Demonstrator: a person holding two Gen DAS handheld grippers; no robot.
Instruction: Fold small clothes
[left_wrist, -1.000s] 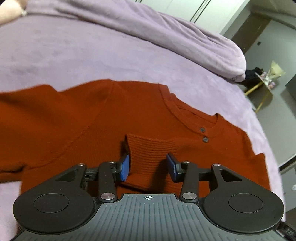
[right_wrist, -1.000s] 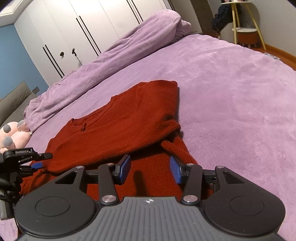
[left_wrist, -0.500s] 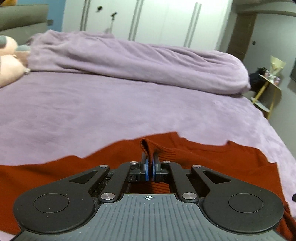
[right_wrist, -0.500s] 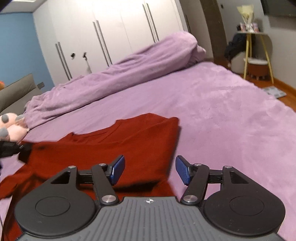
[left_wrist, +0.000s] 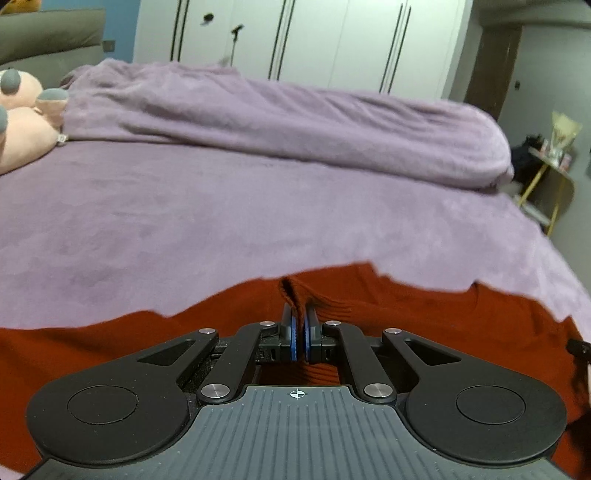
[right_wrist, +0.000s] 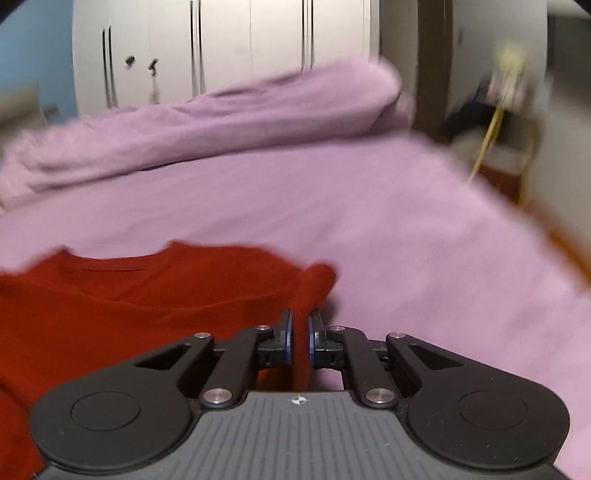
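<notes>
A rust-red knit sweater (left_wrist: 424, 314) lies on the purple bed cover (left_wrist: 221, 221). My left gripper (left_wrist: 299, 317) is shut on the ribbed cuff of a sleeve (left_wrist: 291, 291), which stands up between the blue pads. In the right wrist view the sweater (right_wrist: 129, 306) spreads to the left, with its neckline at the top. My right gripper (right_wrist: 299, 325) is shut on a fold of the sweater's right edge (right_wrist: 314, 284). That view is blurred by motion.
A rolled purple duvet (left_wrist: 295, 125) lies across the far side of the bed. A pink plush toy (left_wrist: 22, 122) sits at the far left. White wardrobes (left_wrist: 295, 40) stand behind. A small yellow-legged side table (left_wrist: 546, 177) stands off the bed's right side.
Both grippers have closed: the left on the sleeve cuff, the right on the sweater's right edge. Both views have tilted up from looking down at the sweater towards the wardrobes.
</notes>
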